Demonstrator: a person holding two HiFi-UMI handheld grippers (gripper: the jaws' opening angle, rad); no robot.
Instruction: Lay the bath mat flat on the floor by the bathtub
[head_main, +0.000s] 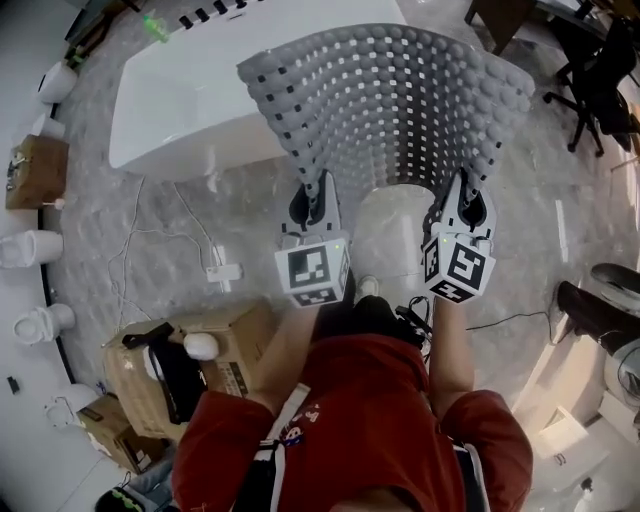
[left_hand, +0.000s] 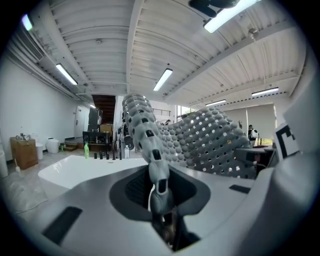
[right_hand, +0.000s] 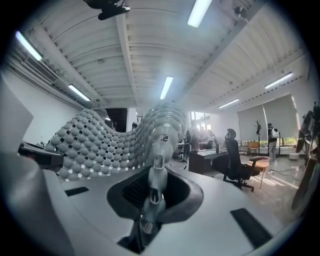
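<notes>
Off to the left, open cardboard boxes (head_main: 215, 345) sit on the floor (head_main: 110, 230), and beyond them stands the white bathtub (head_main: 185, 105); the left tongs (head_main: 318, 198) are pinched narrow on the near edge of the grey pebbled bath mat (head_main: 390, 100), its rim caught between the jaws; the mat hangs up in the air, not down on the floor, sagging in a curve between both grips, its left corner over the bathtub's end; the right tongs (head_main: 463, 195) are nipped tight on that same near edge further along; a black office chair (head_main: 600, 75) stands at the far right
</notes>
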